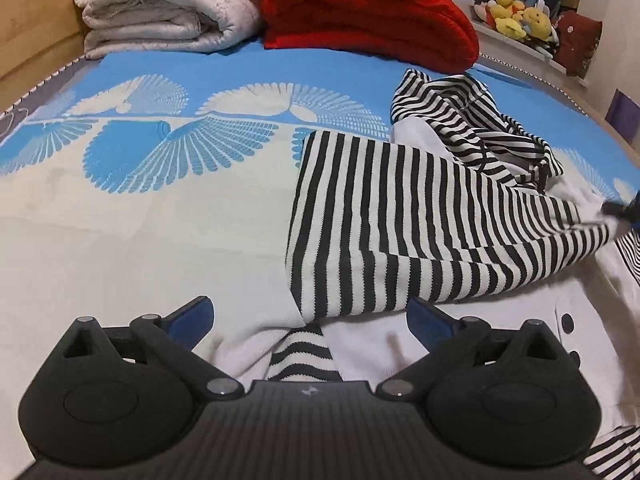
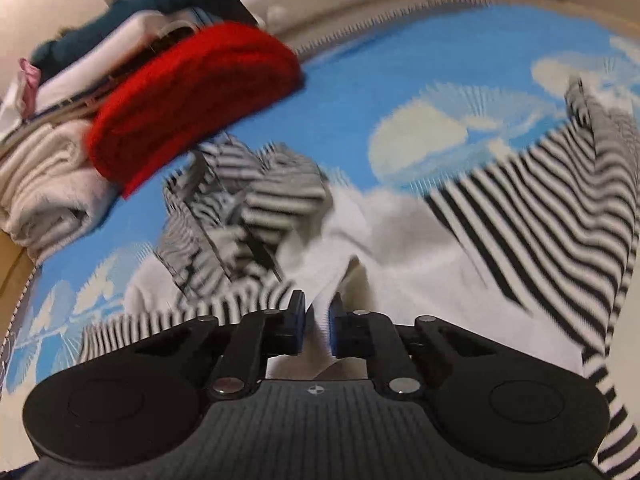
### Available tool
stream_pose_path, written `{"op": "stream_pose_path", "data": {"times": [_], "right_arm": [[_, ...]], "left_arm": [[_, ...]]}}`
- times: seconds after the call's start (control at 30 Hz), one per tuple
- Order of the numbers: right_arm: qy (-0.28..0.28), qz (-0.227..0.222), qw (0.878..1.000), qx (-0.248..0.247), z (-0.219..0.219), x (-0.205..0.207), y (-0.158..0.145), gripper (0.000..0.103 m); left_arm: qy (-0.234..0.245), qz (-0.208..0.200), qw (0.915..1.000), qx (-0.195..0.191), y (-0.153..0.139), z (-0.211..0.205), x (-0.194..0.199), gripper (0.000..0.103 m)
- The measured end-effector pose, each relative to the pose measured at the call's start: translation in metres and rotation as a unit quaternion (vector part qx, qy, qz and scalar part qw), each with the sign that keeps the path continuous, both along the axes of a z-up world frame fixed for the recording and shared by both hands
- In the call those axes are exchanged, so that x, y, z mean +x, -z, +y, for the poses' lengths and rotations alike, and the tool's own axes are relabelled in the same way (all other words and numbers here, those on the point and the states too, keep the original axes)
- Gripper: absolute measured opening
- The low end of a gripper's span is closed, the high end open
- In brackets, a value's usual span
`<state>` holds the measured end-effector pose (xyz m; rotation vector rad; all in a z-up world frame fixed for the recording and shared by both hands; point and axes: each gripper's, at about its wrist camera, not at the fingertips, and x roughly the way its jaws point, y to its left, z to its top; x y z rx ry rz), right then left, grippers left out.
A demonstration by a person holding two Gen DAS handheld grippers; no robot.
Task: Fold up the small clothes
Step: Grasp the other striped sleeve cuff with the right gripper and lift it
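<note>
A small black-and-white striped garment [image 1: 400, 216] with white panels lies crumpled on the bed cover [image 1: 140, 232], partly folded over itself. My left gripper [image 1: 310, 312] hovers over its near edge, jaws spread wide, with nothing pinched between them. In the right wrist view the same garment [image 2: 520, 220] spreads to the right, blurred. My right gripper [image 2: 317, 304] is shut on a fold of its white fabric [image 2: 316, 320], which rises between the blue pads. A dark tip [image 1: 618, 209] at the far right of the left wrist view touches the lifted striped edge.
A folded red blanket [image 1: 368, 12] and a folded white blanket [image 1: 160, 8] sit at the far side of the bed. Yellow plush toys [image 1: 520, 16] stand on a ledge behind. A wooden frame [image 1: 24, 32] borders the left. The blue-and-white cover stretches left of the garment.
</note>
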<state>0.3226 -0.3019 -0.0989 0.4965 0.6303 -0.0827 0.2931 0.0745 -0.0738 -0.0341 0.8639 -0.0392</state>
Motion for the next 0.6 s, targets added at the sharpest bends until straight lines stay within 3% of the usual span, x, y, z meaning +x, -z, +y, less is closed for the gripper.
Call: {"op": "stream_pose_path", "data": {"times": [0.1,0.17,0.33,0.37,0.4,0.47,0.6], "right_arm": [[-0.012,-0.051,0.998,-0.035,0.003,-0.006,-0.021,0.006],[-0.006,-0.057,0.997,-0.047,-0.001,-0.008,-0.024,0.006],[0.033,0.052,0.998,-0.029,-0.022,0.005,0.019,0.011],[0.03,0.075,0.997,0.002,-0.027,0.007,0.027,0.017],[0.026,0.087,0.995,0.03,-0.032,0.008,0.031,0.035],[0.015,0.09,0.994,0.058,-0.032,0.009,0.036,0.06],[-0.016,0.098,0.995,0.021,-0.012,0.012,0.037,0.065]], "left_arm": [[-0.001,-0.004,1.0,0.001,-0.001,0.001,0.0,0.103],[-0.004,-0.004,1.0,-0.001,-0.001,0.002,0.0,0.103],[-0.002,-0.007,1.0,0.002,-0.002,0.0,0.0,0.103],[0.0,-0.009,1.0,0.003,-0.002,-0.001,0.0,0.103],[0.001,-0.009,0.9999,0.005,-0.002,-0.002,0.0,0.103],[0.003,-0.009,0.9999,0.006,-0.001,-0.004,0.0,0.103],[0.007,-0.003,1.0,0.004,0.001,-0.007,0.002,0.103]]}}
